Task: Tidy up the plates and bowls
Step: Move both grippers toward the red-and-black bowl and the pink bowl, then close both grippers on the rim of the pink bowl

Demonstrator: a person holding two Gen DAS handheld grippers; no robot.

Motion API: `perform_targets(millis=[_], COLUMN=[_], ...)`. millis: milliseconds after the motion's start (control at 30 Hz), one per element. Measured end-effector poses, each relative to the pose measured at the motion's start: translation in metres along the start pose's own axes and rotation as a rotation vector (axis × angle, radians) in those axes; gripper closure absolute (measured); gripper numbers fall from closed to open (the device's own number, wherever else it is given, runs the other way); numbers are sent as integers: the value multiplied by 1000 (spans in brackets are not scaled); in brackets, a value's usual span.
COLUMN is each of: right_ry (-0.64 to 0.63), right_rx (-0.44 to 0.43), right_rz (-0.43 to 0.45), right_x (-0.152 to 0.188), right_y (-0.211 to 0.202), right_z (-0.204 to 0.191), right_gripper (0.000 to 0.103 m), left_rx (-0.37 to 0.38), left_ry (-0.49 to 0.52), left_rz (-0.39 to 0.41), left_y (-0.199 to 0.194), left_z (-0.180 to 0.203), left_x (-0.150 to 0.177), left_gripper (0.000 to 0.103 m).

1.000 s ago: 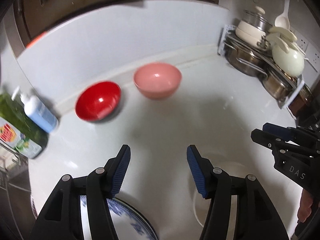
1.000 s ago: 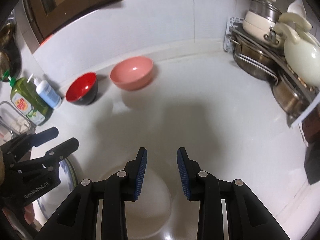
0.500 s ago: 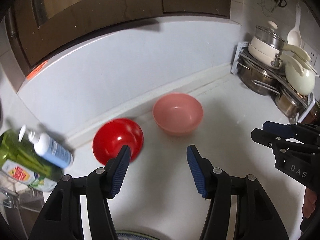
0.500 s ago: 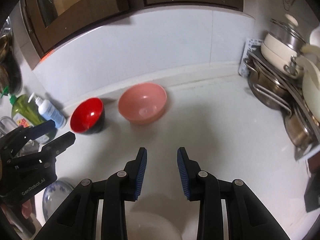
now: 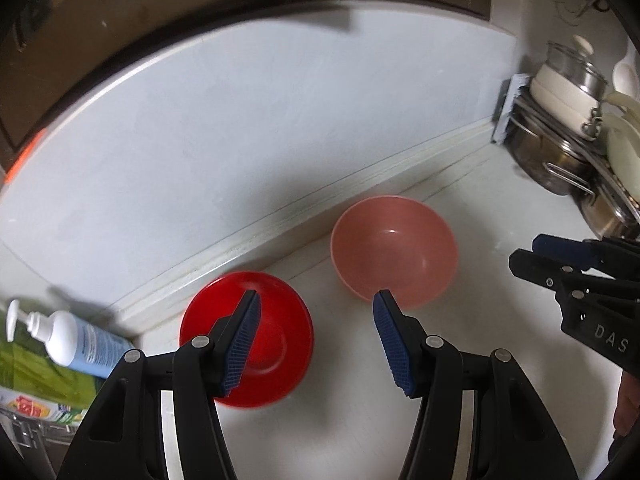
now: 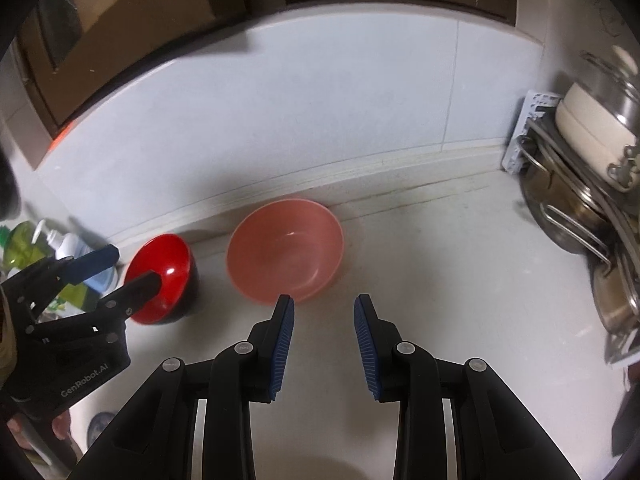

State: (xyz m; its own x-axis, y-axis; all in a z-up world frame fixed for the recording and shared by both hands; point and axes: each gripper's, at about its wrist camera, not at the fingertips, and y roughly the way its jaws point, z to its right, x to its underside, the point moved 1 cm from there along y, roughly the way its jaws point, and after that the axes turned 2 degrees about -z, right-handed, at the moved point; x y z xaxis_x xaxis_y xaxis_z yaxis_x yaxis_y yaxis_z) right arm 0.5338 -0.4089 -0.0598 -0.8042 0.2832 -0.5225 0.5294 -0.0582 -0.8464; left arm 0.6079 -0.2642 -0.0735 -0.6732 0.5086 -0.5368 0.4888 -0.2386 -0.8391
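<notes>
While your left tongs [image 5: 316, 336] gape empty at lower center, red bowl [image 5: 276, 344] sits behind them. Your right tongs [image 6: 324, 336] stand parted, empty, below the pink bowl [image 6: 286, 256] on the desk [image 6: 440, 264].

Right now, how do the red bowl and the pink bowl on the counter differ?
The red bowl is smaller than the pink bowl. The red bowl is glossy red inside and dark outside; the pink bowl is pale pink all over. The red bowl stands to the left of the pink one. Both stand upright and empty near the wall.
</notes>
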Motion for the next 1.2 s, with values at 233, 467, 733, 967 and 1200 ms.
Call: perform_targets(millis=[233,467,733,967,1200], right_ry=[17,48,77,101,120], right_rx=[-23,-14,-37,-48,-55], right_rz=[-50,-92,-142,-179,-196], right_x=[-14,-27,-29,-30,-28], right_y=[36,72,98,117,126], right_z=[0,8,12,19,20], right_gripper=[70,70,71,79,90], left_rx=[19,21,39,52,32], left_ry=[-20,-29,-38,-51,-25], left_rz=[-19,-74,-126,-164,-159], left_y=[36,74,104,121,125], left_z=[-7,-6,0,5,13], left_x=[-12,-20,-24,-31,-32], left_gripper=[47,54,62,83,94])
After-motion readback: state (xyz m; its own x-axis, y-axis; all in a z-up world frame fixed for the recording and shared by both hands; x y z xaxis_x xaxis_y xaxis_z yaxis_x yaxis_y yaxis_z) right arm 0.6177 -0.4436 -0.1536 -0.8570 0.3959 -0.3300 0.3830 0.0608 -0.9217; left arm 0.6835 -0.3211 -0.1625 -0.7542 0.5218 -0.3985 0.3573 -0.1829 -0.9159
